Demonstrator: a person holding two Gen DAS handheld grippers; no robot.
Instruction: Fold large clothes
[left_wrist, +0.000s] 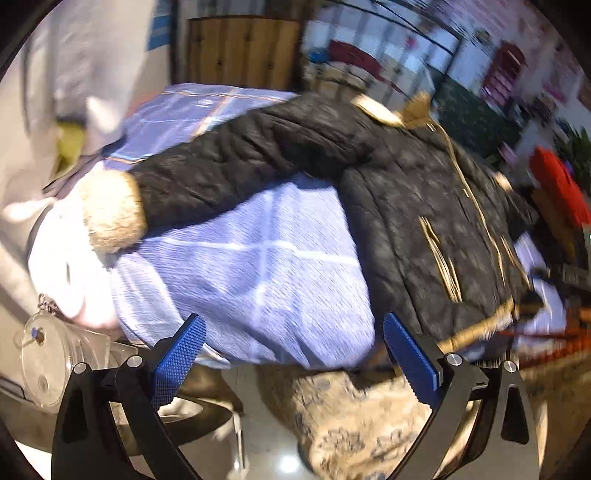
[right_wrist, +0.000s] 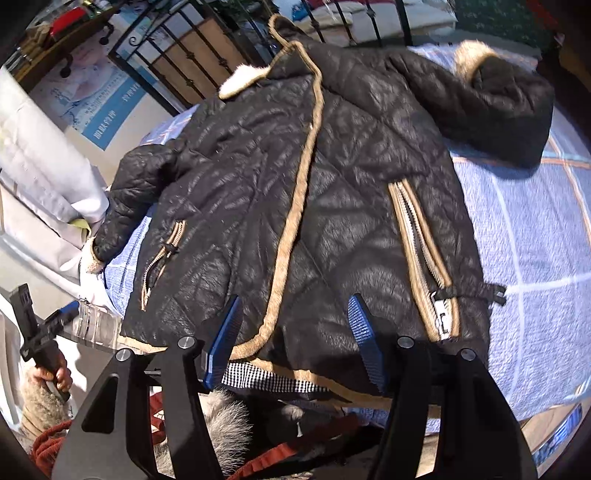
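Note:
A black quilted jacket (right_wrist: 332, 192) with tan trim and fur cuffs lies spread front-up on a blue checked sheet (right_wrist: 535, 258). In the left wrist view the jacket (left_wrist: 424, 206) lies to the right, one sleeve reaching left to a fur cuff (left_wrist: 110, 210). My left gripper (left_wrist: 291, 347) is open and empty, over the sheet's near edge (left_wrist: 258, 280). My right gripper (right_wrist: 295, 332) is open and empty, just above the jacket's hem. The left gripper also shows in the right wrist view (right_wrist: 40, 328), held in a hand at the lower left.
A clear plastic container (left_wrist: 55, 365) sits at the left edge of the sheet. A patterned beige cloth (left_wrist: 362, 417) hangs below the sheet's edge. A metal railing (right_wrist: 207, 55) stands behind the jacket. Red and fur-trimmed clothes (right_wrist: 221, 424) lie below the hem.

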